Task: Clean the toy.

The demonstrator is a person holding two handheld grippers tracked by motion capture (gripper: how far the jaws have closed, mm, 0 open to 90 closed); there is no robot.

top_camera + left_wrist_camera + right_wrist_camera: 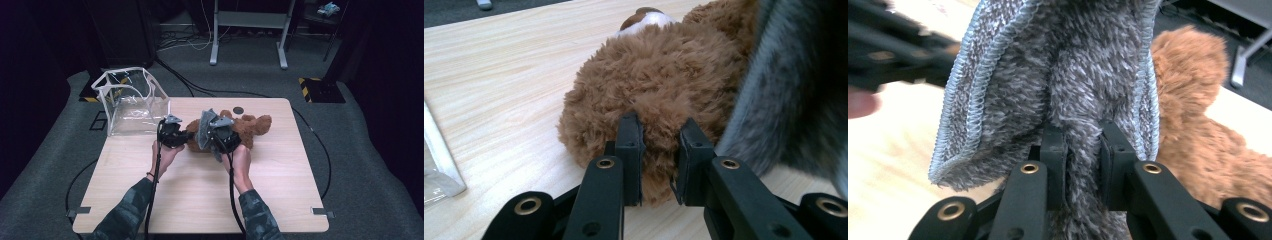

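Note:
A brown teddy bear [255,126] lies on the wooden table [280,170], just past the middle. My left gripper [188,136] comes in from the left and is shut on a furry limb of the bear [659,85], which bulges between the pads. My right gripper [208,134] is shut on a fold of a grey fuzzy cloth [204,129] with a stitched edge. The cloth [1048,75] stands up from the jaws, raised beside the bear [1193,100]. The cloth [784,100] also hangs at the right of the left gripper view. The left gripper [893,55] shows blurred in the right gripper view.
A clear plastic bag with white trim [131,100] stands open at the table's far left corner; its edge [439,165] lies close to the left gripper. A small dark disc [238,109] sits near the far edge. Grey desk legs [215,40] stand on the floor beyond.

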